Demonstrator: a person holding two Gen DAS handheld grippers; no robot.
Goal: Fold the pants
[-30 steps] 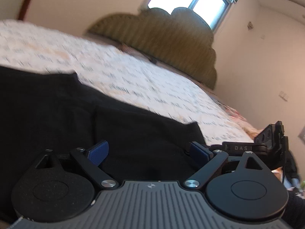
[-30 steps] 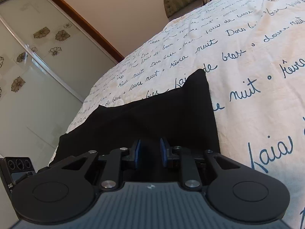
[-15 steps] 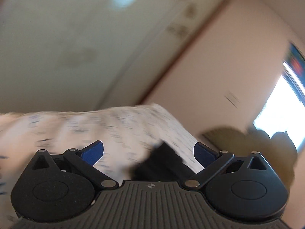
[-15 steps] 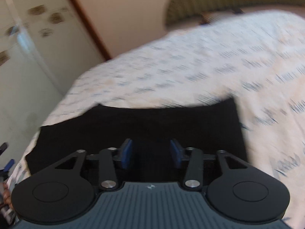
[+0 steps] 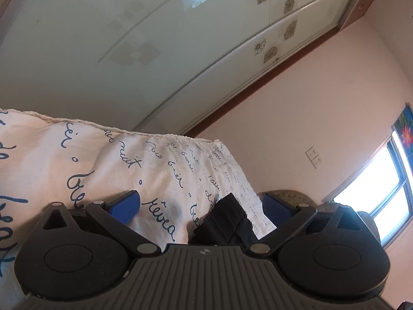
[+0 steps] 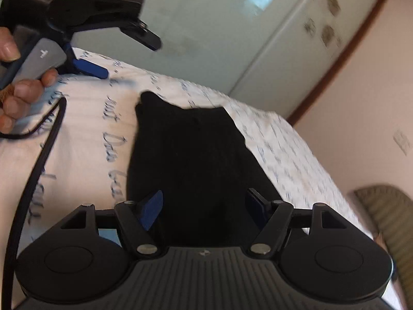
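Black pants (image 6: 191, 160) lie folded on the bed (image 6: 85, 155), soft, light and likely limp; best pinched at an edge. Left tool (image 5: 201, 204) and right tool (image 6: 204, 206) gape wide, both empty.

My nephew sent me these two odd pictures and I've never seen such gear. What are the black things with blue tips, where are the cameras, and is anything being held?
They are hand-held grippers, one per hand, each with a camera looking along its blue fingers. One picture is from the left gripper, the other from the right gripper. Both stand open and hold nothing. Folded black pants lie on a bedspread printed with handwriting. In the right view the person's left hand shows holding the other gripper.
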